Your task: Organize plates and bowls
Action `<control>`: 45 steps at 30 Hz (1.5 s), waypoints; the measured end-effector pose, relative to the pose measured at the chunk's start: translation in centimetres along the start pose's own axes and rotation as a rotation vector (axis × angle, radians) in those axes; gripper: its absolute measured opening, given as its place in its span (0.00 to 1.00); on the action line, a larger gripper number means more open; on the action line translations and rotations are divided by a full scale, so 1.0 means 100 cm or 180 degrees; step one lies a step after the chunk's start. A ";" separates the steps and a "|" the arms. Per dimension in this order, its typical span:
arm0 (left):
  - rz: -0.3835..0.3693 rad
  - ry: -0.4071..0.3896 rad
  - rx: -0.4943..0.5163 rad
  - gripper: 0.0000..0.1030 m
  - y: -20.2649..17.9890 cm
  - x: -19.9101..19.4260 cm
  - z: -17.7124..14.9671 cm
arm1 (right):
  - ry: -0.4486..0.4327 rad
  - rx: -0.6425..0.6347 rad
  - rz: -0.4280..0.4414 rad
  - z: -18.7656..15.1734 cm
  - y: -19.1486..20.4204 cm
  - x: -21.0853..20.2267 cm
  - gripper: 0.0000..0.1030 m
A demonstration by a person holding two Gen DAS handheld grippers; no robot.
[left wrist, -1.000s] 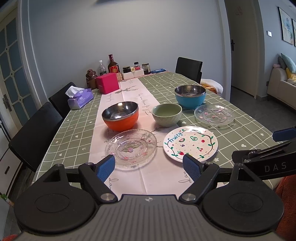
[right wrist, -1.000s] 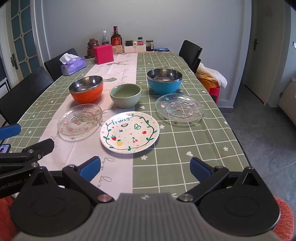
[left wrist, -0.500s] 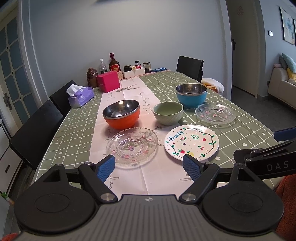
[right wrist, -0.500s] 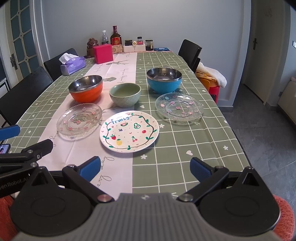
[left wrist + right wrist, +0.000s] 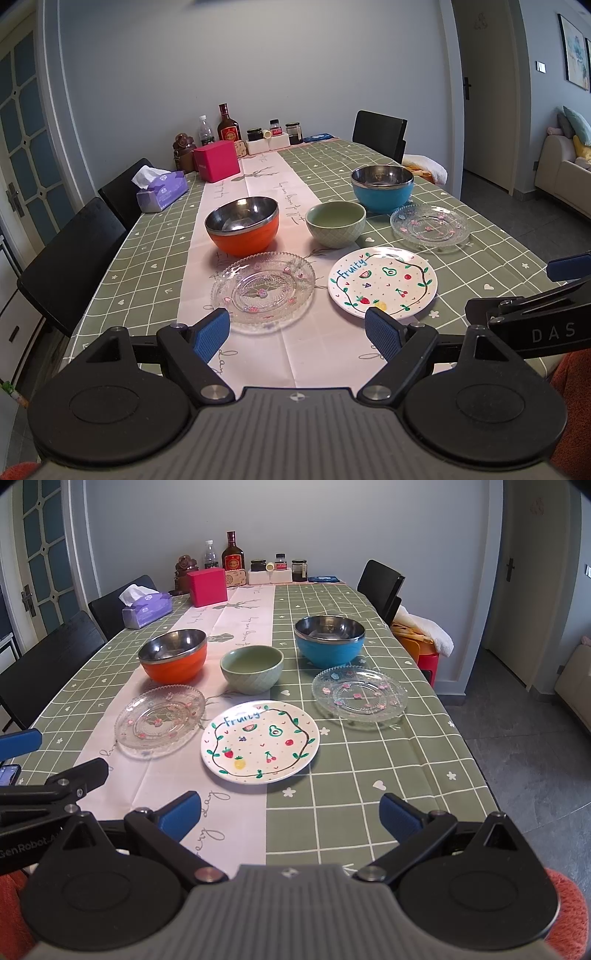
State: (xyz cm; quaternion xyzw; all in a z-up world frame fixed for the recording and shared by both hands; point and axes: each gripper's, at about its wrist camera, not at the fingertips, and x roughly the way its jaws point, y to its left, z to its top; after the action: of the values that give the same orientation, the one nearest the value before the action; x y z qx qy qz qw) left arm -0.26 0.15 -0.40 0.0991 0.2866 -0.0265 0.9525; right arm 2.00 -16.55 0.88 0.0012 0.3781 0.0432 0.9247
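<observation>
On the table stand an orange bowl (image 5: pixel 242 230) (image 5: pixel 173 660), a green bowl (image 5: pixel 335 224) (image 5: pixel 252 668) and a blue bowl (image 5: pixel 382 188) (image 5: pixel 329 639). In front of them lie a glass plate (image 5: pixel 263 290) (image 5: pixel 159 715), a white fruit-painted plate (image 5: pixel 382 282) (image 5: pixel 259 741) and a second glass plate (image 5: pixel 430 226) (image 5: pixel 359 693). My left gripper (image 5: pixel 297 334) is open just short of the near glass plate, holding nothing. My right gripper (image 5: pixel 290 816) is open over the table's near edge, short of the white plate.
A tissue box (image 5: pixel 160 189), a pink box (image 5: pixel 216 165), bottles (image 5: pixel 232 555) and jars (image 5: pixel 299 570) crowd the table's far end. Black chairs (image 5: pixel 70 254) line the left side, and another chair (image 5: pixel 380 587) stands at the far right. Floor lies to the right of the table.
Both grippers have drifted slightly, so the dishes sit a little differently in each view. Both stay open. No dish has moved.
</observation>
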 end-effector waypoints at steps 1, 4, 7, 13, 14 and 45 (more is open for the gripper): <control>0.0000 0.0001 0.0000 0.94 0.000 0.000 0.000 | 0.0002 0.0001 0.0000 0.000 0.000 0.000 0.98; -0.0002 0.0001 0.0000 0.94 0.000 0.000 0.001 | 0.0004 -0.0012 0.0004 0.000 0.001 0.000 0.98; -0.0003 -0.0001 0.0001 0.94 0.000 0.000 0.000 | 0.0002 -0.0012 0.0004 0.000 0.001 0.000 0.97; 0.0001 0.0002 -0.0002 0.94 0.000 0.000 0.001 | 0.0002 -0.0016 0.0004 0.000 0.001 0.000 0.97; 0.0002 0.0003 -0.0006 0.94 0.000 0.000 0.000 | 0.0002 -0.0017 0.0006 0.000 0.001 0.000 0.97; -0.0122 0.0053 -0.0046 0.89 0.008 0.018 0.002 | -0.0123 -0.0230 -0.0040 0.003 -0.001 0.019 0.97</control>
State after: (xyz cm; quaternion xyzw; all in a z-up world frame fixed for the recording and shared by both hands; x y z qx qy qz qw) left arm 1.44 0.89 -1.08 0.0869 0.2965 -0.0418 0.9501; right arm 3.58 -16.45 -0.18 -0.0338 0.3583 0.0509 0.9316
